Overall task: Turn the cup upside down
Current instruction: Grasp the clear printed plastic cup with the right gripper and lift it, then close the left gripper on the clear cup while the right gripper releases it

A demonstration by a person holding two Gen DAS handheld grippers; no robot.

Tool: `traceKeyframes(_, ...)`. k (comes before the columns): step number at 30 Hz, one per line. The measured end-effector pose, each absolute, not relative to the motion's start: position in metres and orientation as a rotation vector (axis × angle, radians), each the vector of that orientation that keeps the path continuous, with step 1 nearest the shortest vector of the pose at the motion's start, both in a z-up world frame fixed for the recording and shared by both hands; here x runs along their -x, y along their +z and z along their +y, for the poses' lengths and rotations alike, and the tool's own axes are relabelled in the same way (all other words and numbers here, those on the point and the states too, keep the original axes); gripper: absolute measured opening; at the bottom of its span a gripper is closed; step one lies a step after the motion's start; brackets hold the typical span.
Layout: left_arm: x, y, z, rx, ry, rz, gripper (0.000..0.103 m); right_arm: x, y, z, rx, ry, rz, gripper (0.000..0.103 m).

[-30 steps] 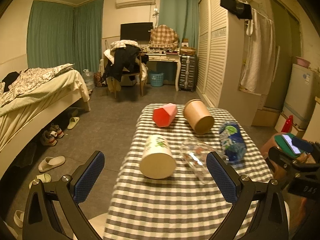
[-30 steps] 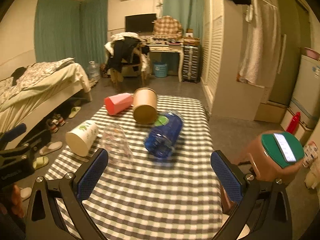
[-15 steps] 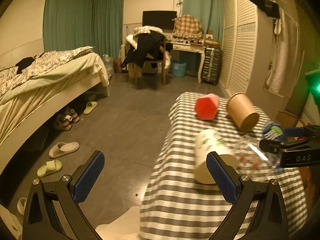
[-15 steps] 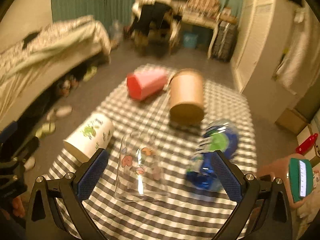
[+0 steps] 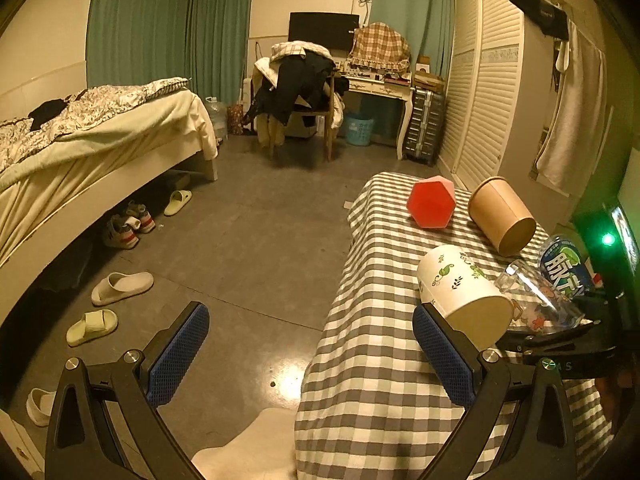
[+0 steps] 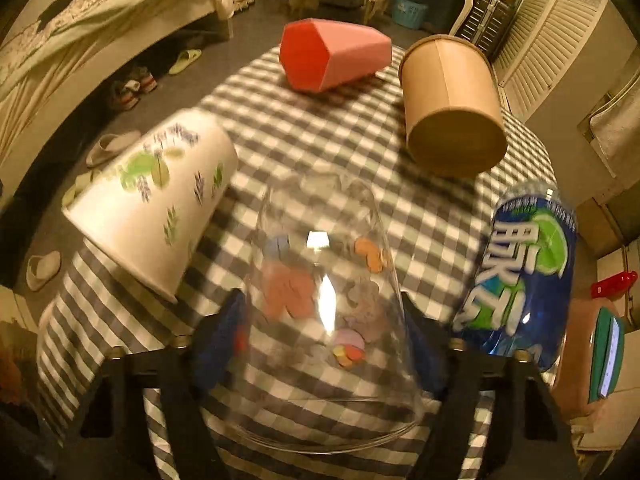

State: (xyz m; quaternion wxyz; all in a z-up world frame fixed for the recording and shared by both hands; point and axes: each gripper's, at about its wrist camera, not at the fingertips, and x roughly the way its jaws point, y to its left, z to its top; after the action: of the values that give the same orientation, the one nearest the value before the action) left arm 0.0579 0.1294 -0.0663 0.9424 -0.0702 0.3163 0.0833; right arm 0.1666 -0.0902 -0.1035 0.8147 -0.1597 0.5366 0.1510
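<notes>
The clear cup (image 6: 324,300) lies centre-frame, rim toward the camera, between the right gripper (image 6: 324,320)'s spread fingers; grip uncertain.

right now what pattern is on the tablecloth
Grey and white checks on the tablecloth, clearest in the right wrist view.

Glossy clear plastic cup (image 6: 326,312), checked cloth tablecloth (image 6: 432,216)

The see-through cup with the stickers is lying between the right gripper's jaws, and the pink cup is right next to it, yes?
Not quite. In the right wrist view the clear cup lies between the right gripper jaws, but its neighbour is the white leafy cup; the pink cup lies farther back.
</notes>
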Motion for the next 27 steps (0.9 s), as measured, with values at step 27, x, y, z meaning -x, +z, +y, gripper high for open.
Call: traceKeyframes(27, -0.001, -0.031, 0.068, 0.066, 0.102, 0.627, 0.103, -0.023, -0.066, -0.153, 0.142, 0.337, 1.06, 0.089)
